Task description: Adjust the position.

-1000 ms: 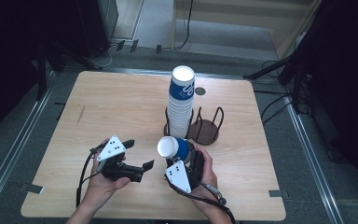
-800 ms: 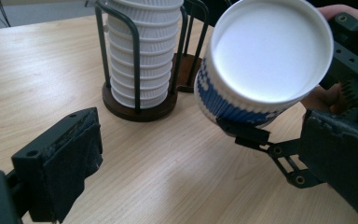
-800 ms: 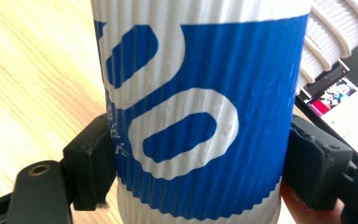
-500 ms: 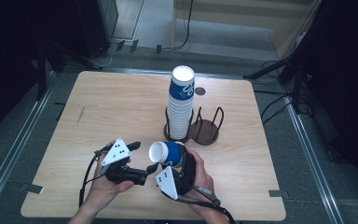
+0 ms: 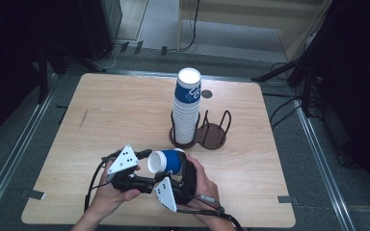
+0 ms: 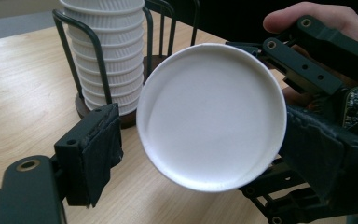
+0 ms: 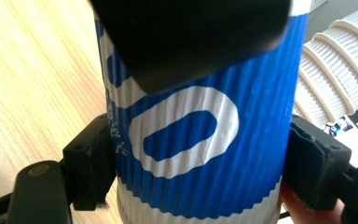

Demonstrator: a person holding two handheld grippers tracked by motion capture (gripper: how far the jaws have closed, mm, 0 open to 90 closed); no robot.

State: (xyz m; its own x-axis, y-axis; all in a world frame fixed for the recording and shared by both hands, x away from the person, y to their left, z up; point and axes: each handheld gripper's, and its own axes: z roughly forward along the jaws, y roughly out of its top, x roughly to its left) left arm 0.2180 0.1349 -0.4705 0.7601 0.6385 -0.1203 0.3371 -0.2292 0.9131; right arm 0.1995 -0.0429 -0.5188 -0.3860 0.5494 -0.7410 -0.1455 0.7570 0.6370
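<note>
**Cup lying sideways between the two hands, mouth toward the left one**

Nearest the camera, at the front edge of the light wooden worktop (image 5: 125, 110), both of the person's hands sit close together. The right hand-held gripper (image 5: 180, 166) is clamped on a blue-and-white ribbed paper cup (image 5: 166, 161), and in the right gripper view you can see its black pads pressing both sides of the cup's corrugated wall (image 7: 200, 126). So that one is holding it, no doubt.

The bit that matters for whatever comes next: the cup is held above the worktop with its long axis roughly level, the open mouth pointing at the left hand-held gripper (image 5: 144, 169). In the left gripper view the white inside of the cup (image 6: 212, 116) faces straight down the jaws, with the rim sitting between them. Those jaws have just been closing in and now stand about half wide. I can see a gap at the left pad (image 6: 95, 151), while the other pad is tucked behind the rim, so I can't say it's touching there. I'd call it not gripping yet. The left hand is the nearer free one, and my guess is it's about to take the cup by the rim end.

Further back, mid-worktop, there's a tall stack of the same ribbed paper cups (image 5: 187, 108) standing upside down in a dark wire cup holder with a round base (image 5: 212, 134); its second bay looks empty.
</note>
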